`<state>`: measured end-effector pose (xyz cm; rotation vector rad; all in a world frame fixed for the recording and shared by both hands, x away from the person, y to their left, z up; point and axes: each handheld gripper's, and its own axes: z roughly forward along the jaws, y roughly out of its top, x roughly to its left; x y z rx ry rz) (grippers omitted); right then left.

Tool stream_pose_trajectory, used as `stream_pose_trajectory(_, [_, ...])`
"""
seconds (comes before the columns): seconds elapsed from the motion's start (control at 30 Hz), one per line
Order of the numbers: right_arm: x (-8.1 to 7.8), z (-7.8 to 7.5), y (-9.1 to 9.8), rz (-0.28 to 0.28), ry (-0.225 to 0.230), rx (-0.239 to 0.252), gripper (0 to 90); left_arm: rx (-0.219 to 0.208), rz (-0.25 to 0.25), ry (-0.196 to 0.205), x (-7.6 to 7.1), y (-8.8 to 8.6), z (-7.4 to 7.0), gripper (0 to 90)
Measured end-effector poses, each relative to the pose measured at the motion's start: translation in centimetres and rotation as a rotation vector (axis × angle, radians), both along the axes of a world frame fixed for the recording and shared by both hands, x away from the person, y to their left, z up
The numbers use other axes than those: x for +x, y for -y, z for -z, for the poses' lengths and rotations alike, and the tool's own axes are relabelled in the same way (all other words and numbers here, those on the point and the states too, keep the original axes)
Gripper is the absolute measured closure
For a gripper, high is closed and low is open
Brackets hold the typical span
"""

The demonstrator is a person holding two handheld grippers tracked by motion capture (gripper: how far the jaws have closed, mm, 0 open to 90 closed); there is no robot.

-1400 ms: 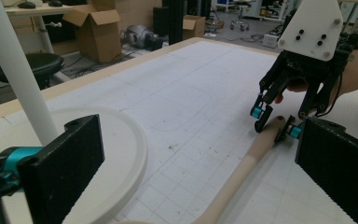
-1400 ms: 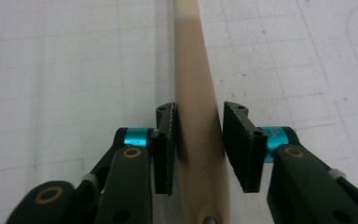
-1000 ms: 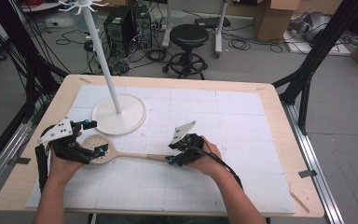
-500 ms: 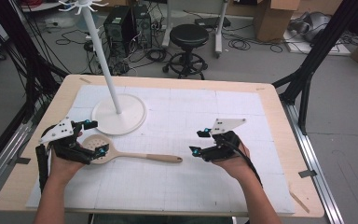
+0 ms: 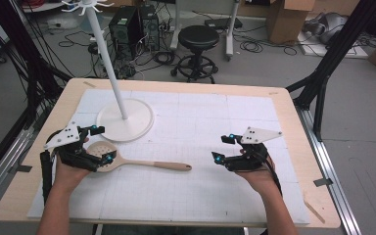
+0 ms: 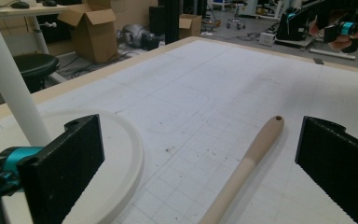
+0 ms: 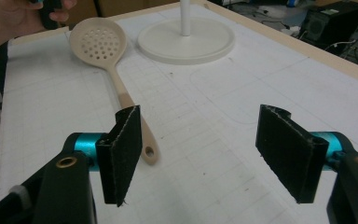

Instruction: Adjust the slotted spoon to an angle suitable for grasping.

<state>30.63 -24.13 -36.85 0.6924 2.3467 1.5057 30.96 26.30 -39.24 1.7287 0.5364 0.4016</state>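
A beige slotted spoon lies flat on the white mat, head to the left and handle pointing right. My left gripper is open, its jaws standing wide on either side of the spoon's head. In the left gripper view the handle runs forward between the jaws of that gripper. My right gripper hovers to the right of the handle's end, clear of it. Its jaws have just been opening and nothing is between them. In the right gripper view the spoon lies ahead of the open gripper.
A white stand with a round base and a tall pole sits at the back left of the mat, just behind the spoon's head. The wooden table edge frames the mat. Stools, boxes and cables lie on the floor beyond.
My right gripper left the spoon's handle end and moved right and slightly up, its jaws wider now. The spoon and the left gripper have stayed where they were.
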Motion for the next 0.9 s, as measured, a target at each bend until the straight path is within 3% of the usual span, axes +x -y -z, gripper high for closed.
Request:
stream_pose_trajectory(0.3, [0.0,-0.4,1.2,0.048,0.017,0.057,21.4,-0.006,0.002,0.004,-0.1,-0.1,-0.1,1.7])
stream_pose_trajectory(0.5, [0.0,-0.5,1.8,0.050,0.023,0.074,19.0,-0.002,0.004,0.007,-0.2,0.0,-0.2,1.6])
stream_pose_trajectory(0.8, [-0.3,-1.1,3.6,0.065,0.039,0.166,15.7,0.001,0.013,0.012,-0.3,0.1,-0.4,1.7])
stream_pose_trajectory(0.9, [-0.2,-1.2,3.7,0.066,0.044,0.167,15.7,0.004,0.015,0.011,-0.3,0.2,-0.4,1.7])
